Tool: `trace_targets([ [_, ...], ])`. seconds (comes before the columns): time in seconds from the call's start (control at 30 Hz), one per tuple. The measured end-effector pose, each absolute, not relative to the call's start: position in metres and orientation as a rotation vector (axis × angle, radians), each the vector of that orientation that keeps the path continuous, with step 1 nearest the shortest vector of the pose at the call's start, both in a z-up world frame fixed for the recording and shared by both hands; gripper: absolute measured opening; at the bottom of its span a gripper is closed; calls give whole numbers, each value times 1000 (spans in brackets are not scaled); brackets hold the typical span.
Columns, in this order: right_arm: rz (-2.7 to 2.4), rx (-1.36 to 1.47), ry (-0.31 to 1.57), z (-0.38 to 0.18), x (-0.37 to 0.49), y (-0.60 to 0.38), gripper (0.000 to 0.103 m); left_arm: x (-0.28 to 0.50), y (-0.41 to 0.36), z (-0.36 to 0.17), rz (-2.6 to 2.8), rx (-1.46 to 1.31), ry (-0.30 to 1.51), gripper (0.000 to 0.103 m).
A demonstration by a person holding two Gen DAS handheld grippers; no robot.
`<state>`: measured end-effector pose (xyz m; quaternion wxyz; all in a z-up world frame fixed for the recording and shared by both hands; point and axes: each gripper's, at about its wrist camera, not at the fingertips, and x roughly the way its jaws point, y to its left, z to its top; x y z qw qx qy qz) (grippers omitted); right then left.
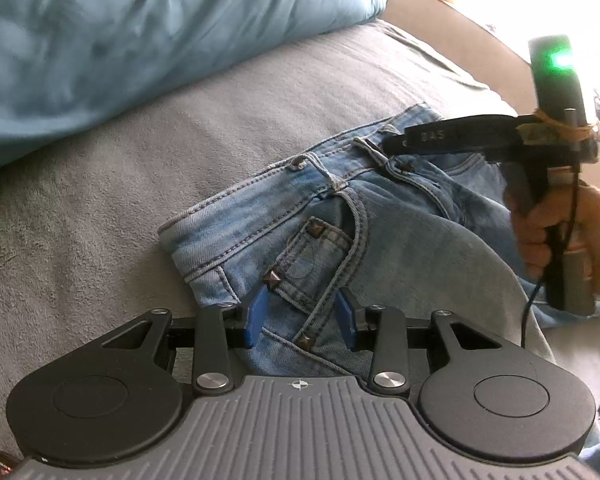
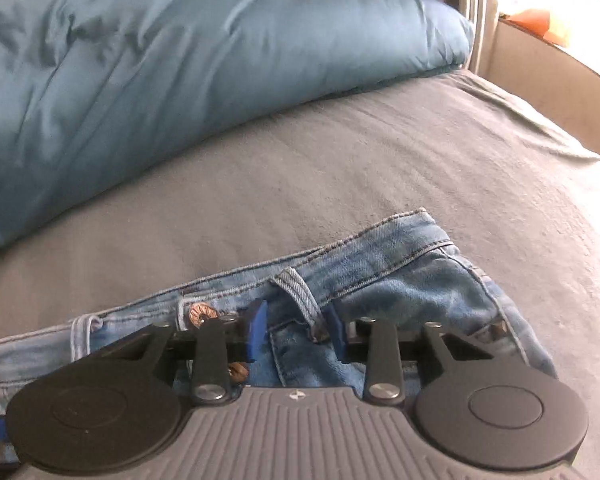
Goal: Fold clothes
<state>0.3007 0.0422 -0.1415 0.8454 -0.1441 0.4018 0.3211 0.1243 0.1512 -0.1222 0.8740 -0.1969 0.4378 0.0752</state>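
The bed [image 2: 380, 152] is carrying the jeans [image 1: 400, 240], lying waistband toward the pillow [image 2: 140, 60]. The left gripper [image 1: 300, 316] is grasping the pocket edge, its fingers [image 1: 252, 320] clenching denim. The right gripper [image 2: 296, 328] is straddling the belt loop [image 2: 300, 292]; whether its fingers are pinching cloth cannot be told. Advisably, both grips should be biting through every layer before lifting, keeping the waistband level.
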Motion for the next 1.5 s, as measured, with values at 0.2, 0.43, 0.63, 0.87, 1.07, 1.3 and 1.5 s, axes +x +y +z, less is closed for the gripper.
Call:
trace_targets([
  [0.2,651,-259,791,-133,308,44,2,122,152,-125,158,-407,909,37],
  [0.43,641,-208,830,-153,324,44,3,118,147,-123,155,-393,912,37],
  [0.63,740,4,883,-112,336,-12,59,118,148,-122,154,-398,916,37],
  [0.87,588,137,1036,-125,386,-84,68,119,149,-121,152,-395,917,37],
  [1.07,563,86,1112,-151,389,-85,48,118,149,-121,151,-390,916,37],
  [1.3,527,213,1090,-137,405,-109,62,119,150,-122,151,-398,912,37],
  [1.5,541,282,1189,-157,404,-126,68,120,150,-123,151,-406,908,37],
])
